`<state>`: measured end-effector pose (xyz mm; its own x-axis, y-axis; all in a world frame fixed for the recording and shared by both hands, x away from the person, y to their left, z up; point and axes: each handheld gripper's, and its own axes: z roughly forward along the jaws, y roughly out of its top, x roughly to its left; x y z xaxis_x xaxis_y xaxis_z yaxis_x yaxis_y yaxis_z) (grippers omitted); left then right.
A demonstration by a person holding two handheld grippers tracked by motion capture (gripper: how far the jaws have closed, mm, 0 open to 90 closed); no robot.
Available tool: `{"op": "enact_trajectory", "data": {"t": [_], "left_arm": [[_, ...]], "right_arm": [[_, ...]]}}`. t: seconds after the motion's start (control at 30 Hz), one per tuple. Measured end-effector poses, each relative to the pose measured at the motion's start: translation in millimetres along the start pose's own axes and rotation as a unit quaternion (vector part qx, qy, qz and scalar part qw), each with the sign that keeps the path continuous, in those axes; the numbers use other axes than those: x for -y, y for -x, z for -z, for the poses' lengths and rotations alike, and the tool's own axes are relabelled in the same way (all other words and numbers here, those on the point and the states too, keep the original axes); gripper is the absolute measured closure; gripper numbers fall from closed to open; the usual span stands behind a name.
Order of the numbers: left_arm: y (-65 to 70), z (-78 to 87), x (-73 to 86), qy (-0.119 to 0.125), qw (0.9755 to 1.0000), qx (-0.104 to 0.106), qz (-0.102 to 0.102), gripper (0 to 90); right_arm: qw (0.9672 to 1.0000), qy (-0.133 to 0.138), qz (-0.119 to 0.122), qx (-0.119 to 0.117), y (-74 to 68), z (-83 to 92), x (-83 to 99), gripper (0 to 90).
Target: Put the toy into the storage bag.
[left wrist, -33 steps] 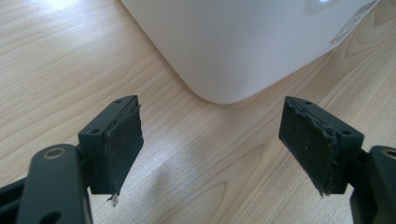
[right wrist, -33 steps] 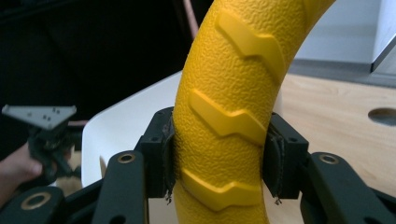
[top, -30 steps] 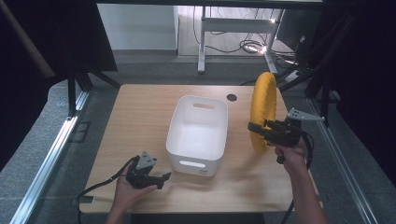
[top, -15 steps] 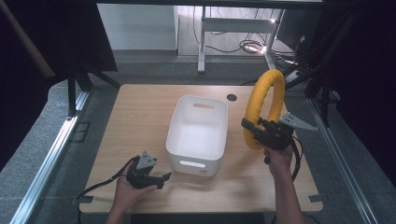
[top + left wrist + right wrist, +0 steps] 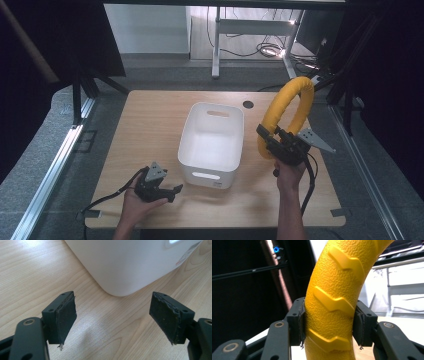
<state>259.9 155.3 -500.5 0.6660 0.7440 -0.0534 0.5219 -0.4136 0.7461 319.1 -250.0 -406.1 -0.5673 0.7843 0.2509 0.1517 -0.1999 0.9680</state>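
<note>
yellow ring up in my right gripper, bin waiting beside it

i have the yellow ring [image 5: 286, 114] clamped in my right gripper [image 5: 276, 144], both pads pressed against its textured, ridged body in the right gripper view [image 5: 333, 305]. the ring stands upright in the air over the right part of the wooden table [image 5: 150, 125], its top leaning toward the far edge, and the gripper grasps it at its lower arc. the person's right hand [image 5: 287, 172] holds the gripper from below.

just to the left of the ring sits the white bin [image 5: 211, 145], open side up, near the middle of the table; the ring is beside it, not over it.

my left gripper [image 5: 165, 190] rests low by the near left part of the table, in the person's left hand [image 5: 134, 205]. its jaws stand wide apart with nothing between them, and they point at the bin's rounded near corner [image 5: 120, 267].
</note>
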Motion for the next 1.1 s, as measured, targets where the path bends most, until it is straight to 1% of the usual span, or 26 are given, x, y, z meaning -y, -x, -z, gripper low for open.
{"op": "enact_trajectory", "data": {"t": [0.07, 0.17, 0.2, 0.23, 0.33, 0.43, 0.53, 0.67, 0.8, 0.87, 0.93, 0.97, 1.07, 1.1], "left_arm": [[0.0, 0.0, 0.0, 0.000, 1.0000, 0.000, 0.000, 21.6], [0.3, -0.5, 0.1, 0.000, 1.0000, 0.000, 0.000, 21.6], [0.4, -0.7, 0.1, -0.001, 1.0000, 0.001, 0.000, 21.6], [0.5, -0.9, 0.2, -0.001, 1.0000, 0.001, 0.000, 21.6], [0.5, -1.0, 0.2, -0.001, 1.0000, 0.001, 0.000, 21.6], [0.4, -1.0, 0.1, -0.001, 1.0000, 0.001, 0.000, 21.6], [0.5, -0.9, 0.2, -0.001, 1.0000, 0.001, 0.000, 21.6], [0.4, -0.8, 0.1, -0.001, 1.0000, 0.001, 0.000, 21.6], [0.5, -0.7, 0.1, -0.002, 1.0000, 0.002, 0.000, 21.6], [0.3, -0.4, 0.1, -0.002, 1.0000, 0.002, 0.000, 21.6], [0.2, -0.2, 0.0, -0.001, 1.0000, 0.002, 0.000, 21.6], [0.3, -0.3, 0.0, -0.001, 1.0000, 0.002, 0.000, 21.6], [0.5, -0.6, 0.1, -0.002, 1.0000, 0.003, 0.001, 21.6], [0.5, -0.7, 0.1, -0.002, 1.0000, 0.003, 0.001, 21.6]], "right_arm": [[0.9999, 0.009, 0.004, 0.013, -3.6, 1.0, 1.9, 51.0], [0.9994, 0.015, 0.006, 0.030, -9.3, 1.3, 5.3, 51.0], [0.9992, 0.018, 0.010, 0.035, -10.0, 0.9, 6.4, 50.9], [0.9990, 0.020, 0.008, 0.039, -11.5, 0.6, 7.4, 50.9], [0.9984, 0.022, 0.014, 0.050, -14.0, -1.2, 9.8, 50.9], [0.9982, 0.025, 0.017, 0.052, -16.8, -2.1, 9.7, 50.8], [0.9976, 0.035, 0.021, 0.057, -20.7, -1.8, 7.7, 50.8], [0.9971, 0.044, 0.023, 0.057, -29.6, -0.6, 4.3, 50.8], [0.9964, 0.053, 0.031, 0.058, -38.3, 0.7, 1.7, 50.7], [0.9962, 0.056, 0.036, 0.056, -42.4, 1.7, -0.9, 50.7], [0.9960, 0.067, 0.033, 0.050, -46.9, 2.6, -4.4, 50.8], [0.9960, 0.066, 0.034, 0.049, -48.0, 3.3, -6.1, 50.7], [0.9952, 0.075, 0.036, 0.051, -53.4, 4.1, -12.4, 50.7], [0.9948, 0.076, 0.041, 0.053, -55.3, 4.5, -14.5, 50.7]]}}
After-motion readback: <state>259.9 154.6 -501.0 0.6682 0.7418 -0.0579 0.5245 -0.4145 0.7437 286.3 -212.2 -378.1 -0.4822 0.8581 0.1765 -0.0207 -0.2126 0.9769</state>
